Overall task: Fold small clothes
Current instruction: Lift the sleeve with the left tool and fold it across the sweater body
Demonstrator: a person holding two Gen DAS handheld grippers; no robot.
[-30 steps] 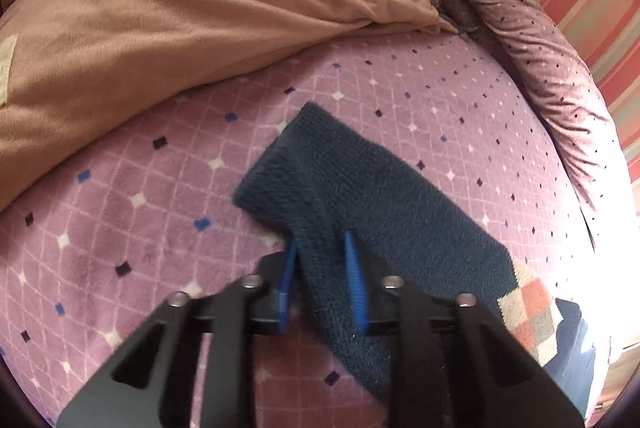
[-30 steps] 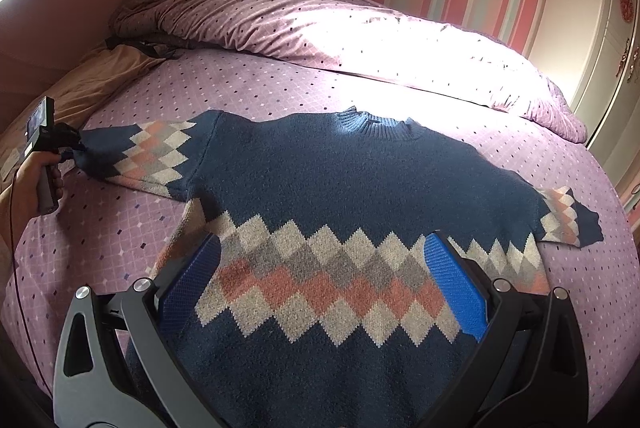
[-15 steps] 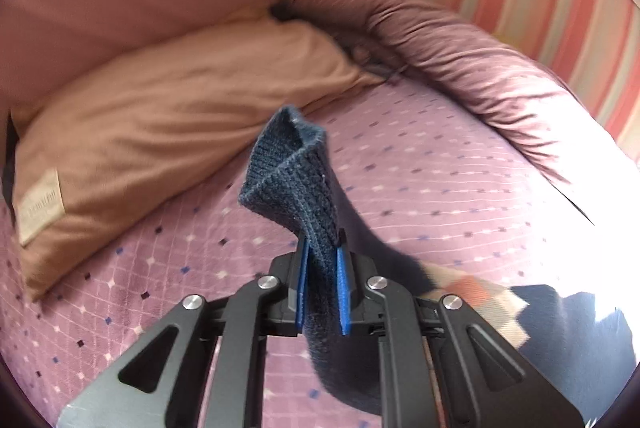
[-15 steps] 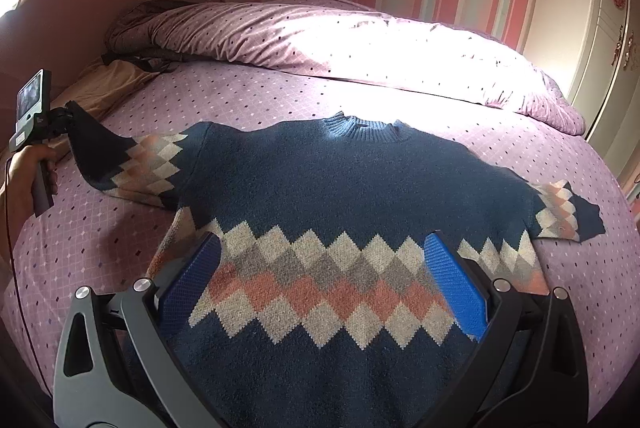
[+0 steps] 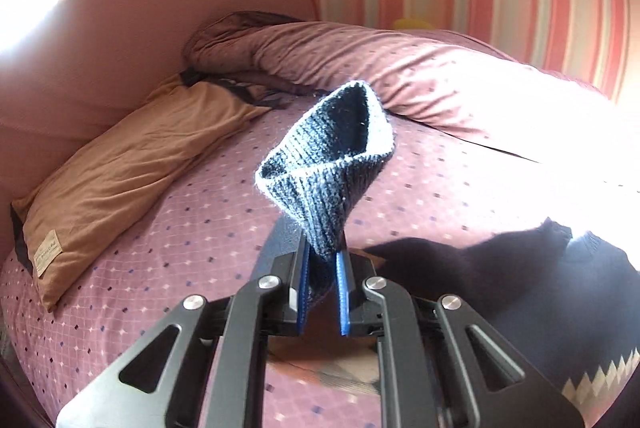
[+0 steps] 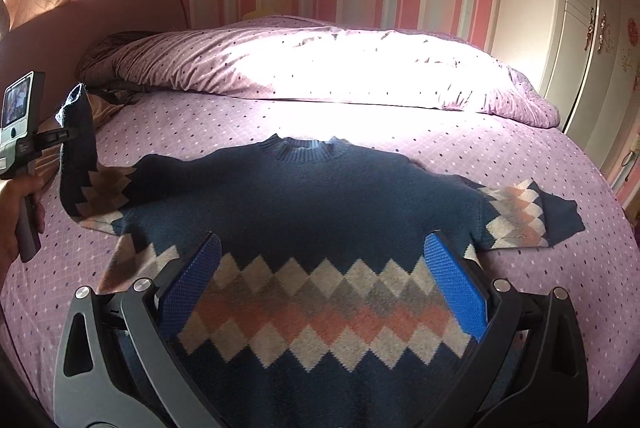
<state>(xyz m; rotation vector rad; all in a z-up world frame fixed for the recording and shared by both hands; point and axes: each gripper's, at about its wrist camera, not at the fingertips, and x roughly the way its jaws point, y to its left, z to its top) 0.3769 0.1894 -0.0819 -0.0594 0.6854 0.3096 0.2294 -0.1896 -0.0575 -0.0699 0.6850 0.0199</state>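
Note:
A navy sweater [image 6: 320, 204] with a diamond band lies flat on the purple bedspread [image 6: 440, 132], neck away from me. My left gripper [image 5: 322, 260] is shut on the sweater's left sleeve cuff [image 5: 332, 156] and holds it raised above the bed; the cuff opening faces the camera. In the right wrist view the left gripper [image 6: 66, 136] holds the lifted sleeve [image 6: 80, 164] at the left edge. My right gripper [image 6: 320, 268] is open and empty over the sweater's lower body. The right sleeve [image 6: 528, 216] lies flat.
A tan pillow [image 5: 132, 164] lies at the bed's left by the pink headboard [image 5: 120, 40]. A rolled purple duvet [image 6: 320, 68] runs along the far side. A white wardrobe [image 6: 580, 28] stands at the right. Striped wall behind.
My left gripper closed on the sleeve cuff and lifted it off the bed, swinging it up and toward the sweater's body. The right gripper stayed open in place.

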